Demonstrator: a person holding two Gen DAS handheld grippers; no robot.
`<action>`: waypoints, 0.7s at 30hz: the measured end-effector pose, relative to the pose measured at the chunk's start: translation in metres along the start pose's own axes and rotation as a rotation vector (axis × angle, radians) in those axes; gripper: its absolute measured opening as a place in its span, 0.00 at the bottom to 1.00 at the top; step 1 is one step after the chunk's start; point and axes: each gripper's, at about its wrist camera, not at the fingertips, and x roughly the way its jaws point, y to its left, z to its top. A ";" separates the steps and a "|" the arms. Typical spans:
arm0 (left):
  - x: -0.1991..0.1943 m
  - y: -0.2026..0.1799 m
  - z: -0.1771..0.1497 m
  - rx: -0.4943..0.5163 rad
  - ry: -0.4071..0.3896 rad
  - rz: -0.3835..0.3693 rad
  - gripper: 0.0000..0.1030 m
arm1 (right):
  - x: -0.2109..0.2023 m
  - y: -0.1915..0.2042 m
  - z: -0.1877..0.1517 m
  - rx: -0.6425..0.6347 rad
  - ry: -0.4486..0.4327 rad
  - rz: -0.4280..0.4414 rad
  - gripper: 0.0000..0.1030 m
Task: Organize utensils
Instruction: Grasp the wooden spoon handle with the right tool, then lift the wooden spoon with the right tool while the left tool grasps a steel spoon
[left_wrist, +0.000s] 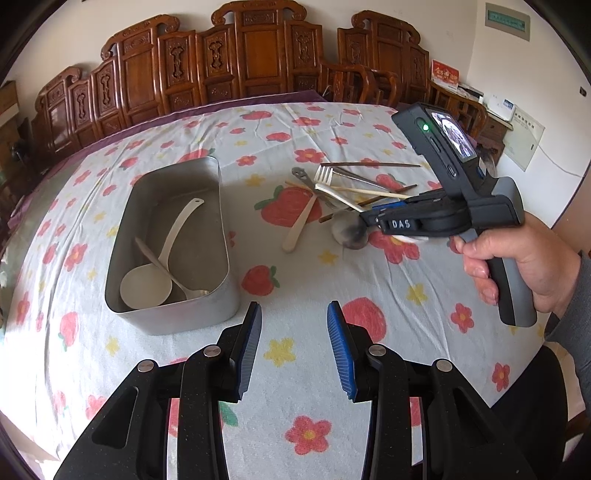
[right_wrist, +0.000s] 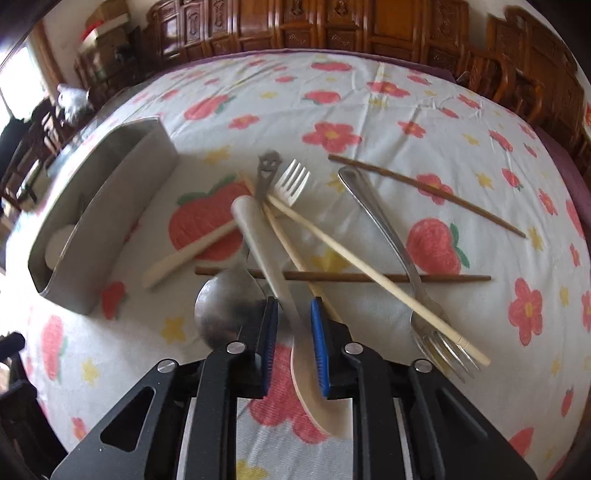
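Observation:
A metal tray (left_wrist: 221, 206) sits on the flowered tablecloth and holds a white ladle (left_wrist: 147, 286) and a metal spoon (left_wrist: 162, 264). It also shows at the left in the right wrist view (right_wrist: 110, 206). My left gripper (left_wrist: 294, 345) is open and empty, near the tray's front right corner. My right gripper (right_wrist: 293, 343) has its jaws around a white spoon (right_wrist: 258, 243) whose bowl lies under the gripper; the jaws stand narrow, with small gaps showing. The spoon lies in a pile with a metal spoon (right_wrist: 225, 306), a white fork (right_wrist: 293, 182), a metal fork (right_wrist: 384, 229) and chopsticks (right_wrist: 424, 190).
Carved wooden chairs (left_wrist: 243, 55) line the table's far edge. The right hand-held gripper (left_wrist: 454, 199) hovers over the utensil pile (left_wrist: 343, 192), right of the tray. Bare tablecloth (left_wrist: 314, 284) lies between tray and pile.

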 end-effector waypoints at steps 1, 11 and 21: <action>0.000 -0.001 0.000 0.000 0.001 -0.002 0.34 | 0.000 0.000 -0.001 -0.007 -0.002 -0.004 0.20; 0.018 -0.004 0.016 0.010 0.017 -0.002 0.34 | -0.033 0.000 -0.021 0.019 -0.061 0.038 0.08; 0.046 -0.010 0.047 -0.018 0.037 -0.039 0.34 | -0.087 -0.017 -0.068 0.065 -0.108 0.038 0.08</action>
